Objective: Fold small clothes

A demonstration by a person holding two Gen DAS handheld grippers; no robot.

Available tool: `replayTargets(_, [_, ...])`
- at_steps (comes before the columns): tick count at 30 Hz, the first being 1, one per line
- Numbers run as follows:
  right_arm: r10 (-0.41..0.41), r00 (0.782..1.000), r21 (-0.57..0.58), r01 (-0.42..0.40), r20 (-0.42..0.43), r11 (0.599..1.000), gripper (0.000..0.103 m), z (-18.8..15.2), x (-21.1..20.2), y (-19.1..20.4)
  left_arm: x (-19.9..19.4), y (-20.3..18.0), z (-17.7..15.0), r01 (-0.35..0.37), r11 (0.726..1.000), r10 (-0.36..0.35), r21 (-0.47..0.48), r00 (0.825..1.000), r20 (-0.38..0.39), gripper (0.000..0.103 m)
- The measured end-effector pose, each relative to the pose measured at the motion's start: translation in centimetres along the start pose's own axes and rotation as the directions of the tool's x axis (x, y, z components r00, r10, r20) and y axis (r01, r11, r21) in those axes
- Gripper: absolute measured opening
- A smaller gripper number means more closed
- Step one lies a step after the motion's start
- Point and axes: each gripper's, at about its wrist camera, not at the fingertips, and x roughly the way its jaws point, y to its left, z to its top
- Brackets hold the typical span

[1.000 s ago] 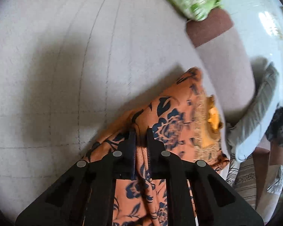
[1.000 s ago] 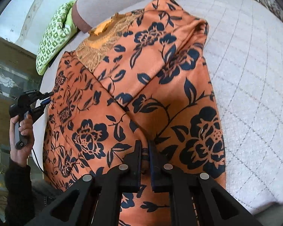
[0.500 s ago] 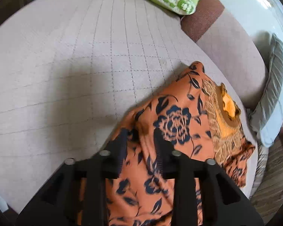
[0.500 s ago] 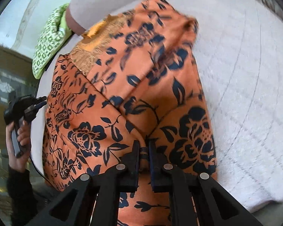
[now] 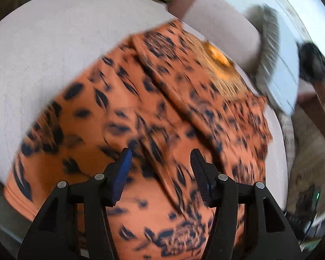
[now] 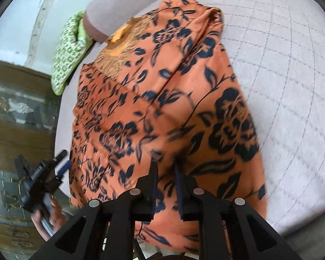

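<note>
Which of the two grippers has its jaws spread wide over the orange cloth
The left gripper: its jaws stand wide apart above the orange floral garment. The right gripper shows only a narrow gap.

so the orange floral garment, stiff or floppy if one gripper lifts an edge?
Probably floppy: the orange floral garment lies in soft folds and creases on the quilted cushion. Likely light, thin fabric. It looks smooth with a slight sheen, so it may slip from the right gripper.
</note>
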Motion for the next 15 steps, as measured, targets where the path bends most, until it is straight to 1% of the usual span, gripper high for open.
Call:
replayTargets(2, [0.009, 1.000, -0.010, -0.009, 0.002, 1.000, 0.020, -1.1, 0.2, 0.5, -0.2, -1.2, -0.8, 0.001, 0.999, -0.002, 0.038, 1.000, 0.014, 0.055])
replayTargets(3, [0.031, 1.000, -0.009, -0.031, 0.000, 0.999, 0.023, -1.5, 0.3, 0.7, -0.3, -1.8, -1.0, 0.001, 0.998, -0.002, 0.060, 1.000, 0.025, 0.055])
replayTargets(5, [0.109, 0.994, -0.018, -0.109, -0.016, 0.994, 0.030, -2.5, 0.9, 1.6, -0.1, -2.4, -1.2, -0.003, 0.996, 0.001, 0.085, 1.000, 0.022, 0.055])
replayTargets(7, [0.138, 0.989, -0.033, -0.139, -0.047, 0.990, 0.043, -3.3, 1.9, 2.5, 0.2, -2.7, -1.3, -0.007, 0.995, 0.005, 0.097, 1.000, 0.019, 0.055])
replayTargets(8, [0.136, 0.989, -0.039, -0.138, -0.059, 0.990, 0.045, -3.5, 2.3, 2.8, 0.2, -2.8, -1.4, -0.010, 0.995, 0.008, 0.099, 1.000, 0.021, 0.055])
replayTargets(10, [0.086, 0.993, -0.044, -0.090, -0.086, 0.995, 0.045, -3.8, 3.8, 3.1, 0.3, -2.8, -1.7, -0.022, 0.993, 0.020, 0.114, 0.999, 0.026, 0.055])
replayTargets(11, [0.076, 0.993, -0.048, -0.081, -0.085, 0.996, 0.045, -3.7, 4.2, 3.3, 0.4, -2.9, -1.8, -0.028, 0.992, 0.025, 0.121, 0.999, 0.027, 0.055])
replayTargets(14, [0.041, 0.998, -0.076, -0.045, -0.050, 0.996, 0.044, -3.2, 4.5, 4.0, 0.7, -2.8, -2.0, -0.039, 0.991, 0.036, 0.127, 0.999, 0.022, 0.055])
replayTargets(15, [0.020, 0.999, -0.088, -0.023, -0.035, 0.996, 0.037, -3.3, 4.6, 4.2, 0.8, -2.7, -2.0, -0.041, 0.991, 0.038, 0.124, 0.999, 0.021, 0.055])
